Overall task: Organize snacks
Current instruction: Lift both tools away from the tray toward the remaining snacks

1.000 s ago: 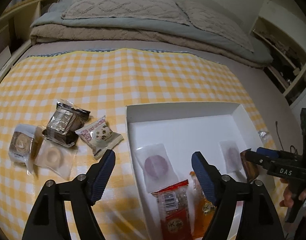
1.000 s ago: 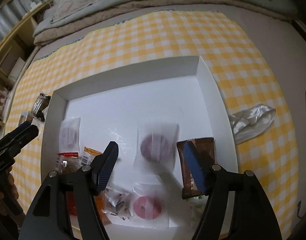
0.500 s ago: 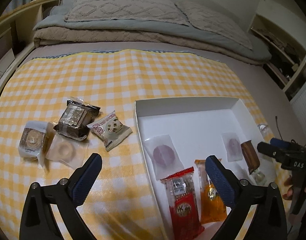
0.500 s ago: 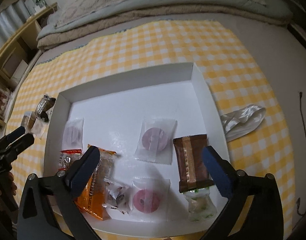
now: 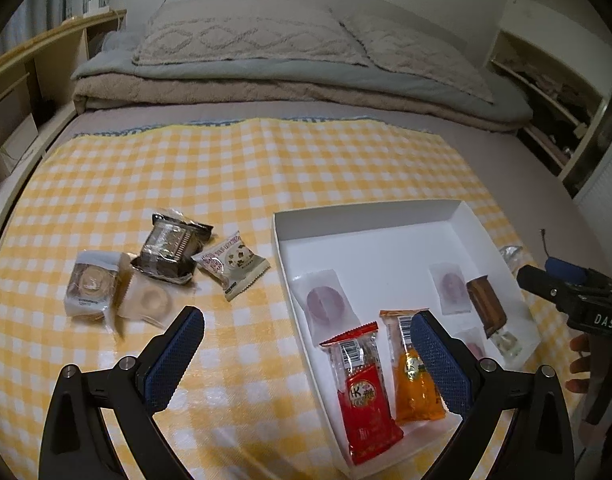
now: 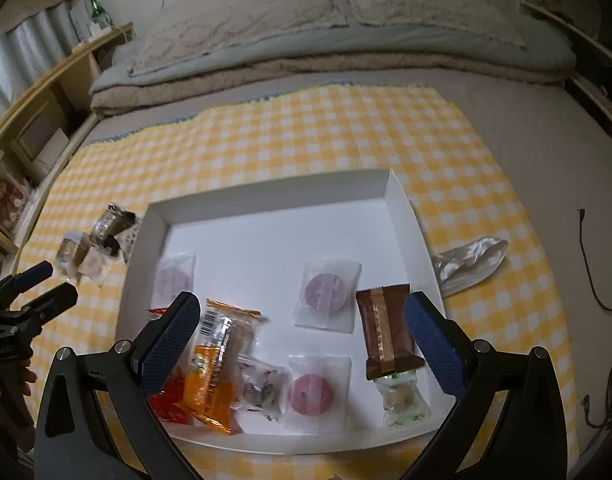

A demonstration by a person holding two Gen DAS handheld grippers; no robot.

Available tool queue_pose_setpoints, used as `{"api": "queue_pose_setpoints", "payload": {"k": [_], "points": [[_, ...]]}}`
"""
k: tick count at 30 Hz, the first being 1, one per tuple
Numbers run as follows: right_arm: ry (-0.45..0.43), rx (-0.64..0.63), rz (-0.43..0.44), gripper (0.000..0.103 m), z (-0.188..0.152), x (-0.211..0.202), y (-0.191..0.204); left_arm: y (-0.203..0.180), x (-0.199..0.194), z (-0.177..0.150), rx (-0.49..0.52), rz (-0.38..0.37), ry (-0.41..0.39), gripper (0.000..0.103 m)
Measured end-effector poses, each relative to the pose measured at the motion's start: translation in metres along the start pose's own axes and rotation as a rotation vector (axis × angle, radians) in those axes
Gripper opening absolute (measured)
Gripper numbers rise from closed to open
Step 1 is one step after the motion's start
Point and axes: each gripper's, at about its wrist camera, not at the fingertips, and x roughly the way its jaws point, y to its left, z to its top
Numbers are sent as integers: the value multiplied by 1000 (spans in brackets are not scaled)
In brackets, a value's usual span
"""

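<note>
Lying below right gripper (image 6: 301, 344): brown snack (image 6: 386, 330).

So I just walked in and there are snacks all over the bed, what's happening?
A person is sorting snacks into a white box on a checked cloth. Both tools, left and right, have just opened and hold nothing. The red packet and orange packet lie in the box; four snacks wait outside.

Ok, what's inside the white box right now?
In the white box: three pink disc packets, brown bar, green candy, orange packet, clear wrapped sweet. The red packet is partly covered.
</note>
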Motion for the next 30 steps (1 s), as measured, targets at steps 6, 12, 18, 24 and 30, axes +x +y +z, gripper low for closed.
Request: {"api": "queue_pose_setpoints", "payload": {"k": [6,12,18,24,30], "points": [[-50,-26,2,103,2,-18,16,10,-31,0,1,8,-52,103],[-109,-23,40,103,6,-36,36,29,-58,0,-8,28,-77,103],[-151,-72,62,103,12,-46,69,51,-89,3,-16,63,-114,103],[-158,-120,90,103,17,-42,99,78,-109,1,-37,93,-126,103],[-152,-175,125,103,22,-26,134,110,-121,0,-95,109,-120,103]]}}
